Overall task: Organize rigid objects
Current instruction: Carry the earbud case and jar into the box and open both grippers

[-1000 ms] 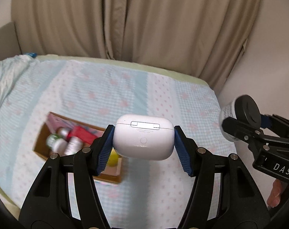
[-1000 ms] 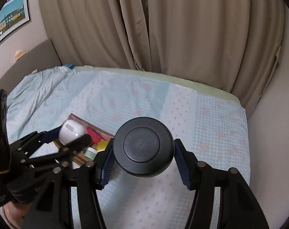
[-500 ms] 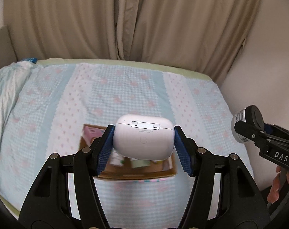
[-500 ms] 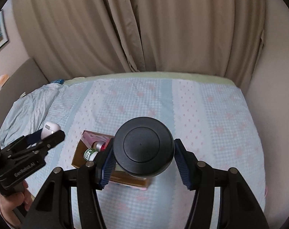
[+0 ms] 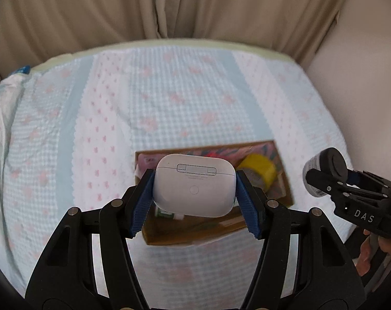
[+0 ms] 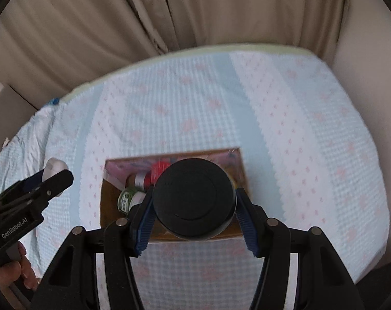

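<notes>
A bed (image 5: pixel 195 108) is seen, covered by a pale blue gingham quilt with white dotted stripes and faint pink motifs, its far edge trimmed in light green. Beige curtains (image 5: pixel 169 7) are hung in folds behind it, and a plain cream wall (image 5: pixel 350 72) is met on the right side of the left wrist view. A crumpled fold of the quilt and a small blue item are glimpsed at the far left edge of the bed.

A shallow cardboard box (image 5: pixel 285 178) is laid on the quilt near the front edge. In it a yellow roll of tape (image 5: pixel 260 170), a red-capped container (image 6: pixel 159 168) and a green-labelled bottle (image 6: pixel 127 200) are made out, along with pink packaging that is too blurred to be named.

A white earbud charging case (image 5: pixel 194 186) is clamped at its two ends between the blue pads of the left gripper (image 5: pixel 194 193) and is held above the box. A black-lidded jar (image 6: pixel 194 199) is gripped in the same manner by the right gripper (image 6: pixel 194 206), likewise over the box; its white label is shown in the left wrist view.

Compared with a second ago, both grippers are found lower and tilted further downward; the box, formerly off to the left, is now directly beneath each held object, and neither grip is altered
</notes>
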The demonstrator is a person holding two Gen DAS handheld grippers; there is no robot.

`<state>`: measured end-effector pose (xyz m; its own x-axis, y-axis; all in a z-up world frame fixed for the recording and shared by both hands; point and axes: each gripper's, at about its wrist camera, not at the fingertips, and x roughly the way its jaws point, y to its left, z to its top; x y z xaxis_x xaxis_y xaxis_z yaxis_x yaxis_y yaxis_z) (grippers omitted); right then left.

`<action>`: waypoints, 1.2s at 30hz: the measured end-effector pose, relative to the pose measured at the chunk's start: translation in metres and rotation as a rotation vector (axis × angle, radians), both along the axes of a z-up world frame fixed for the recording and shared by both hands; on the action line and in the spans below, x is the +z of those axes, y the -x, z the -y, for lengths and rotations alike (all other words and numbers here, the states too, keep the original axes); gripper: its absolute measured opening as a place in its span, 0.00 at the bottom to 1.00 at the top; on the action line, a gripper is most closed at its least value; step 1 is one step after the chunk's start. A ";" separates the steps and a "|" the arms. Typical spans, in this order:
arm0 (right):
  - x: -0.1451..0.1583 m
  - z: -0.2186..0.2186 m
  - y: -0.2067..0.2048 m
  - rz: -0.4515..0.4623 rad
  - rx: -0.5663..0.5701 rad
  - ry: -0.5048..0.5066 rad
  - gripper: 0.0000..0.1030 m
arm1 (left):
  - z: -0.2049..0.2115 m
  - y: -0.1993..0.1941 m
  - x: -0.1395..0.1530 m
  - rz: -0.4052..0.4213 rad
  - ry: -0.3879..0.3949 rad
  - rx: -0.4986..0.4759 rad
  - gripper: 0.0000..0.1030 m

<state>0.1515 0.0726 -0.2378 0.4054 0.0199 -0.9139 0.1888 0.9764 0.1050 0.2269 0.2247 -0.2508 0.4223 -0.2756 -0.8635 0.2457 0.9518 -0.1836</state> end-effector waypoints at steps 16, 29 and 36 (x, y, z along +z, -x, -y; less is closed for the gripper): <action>-0.119 -0.011 -0.055 -0.229 -0.007 -0.080 0.53 | 0.039 -0.026 -0.120 -0.215 -0.079 -0.220 0.57; -0.135 0.003 -0.071 -0.223 -0.022 -0.148 1.00 | 0.056 -0.028 -0.121 -0.216 -0.091 -0.297 1.00; -0.120 0.002 -0.067 -0.225 0.015 -0.096 1.00 | 0.046 -0.015 -0.108 -0.214 -0.081 -0.255 1.00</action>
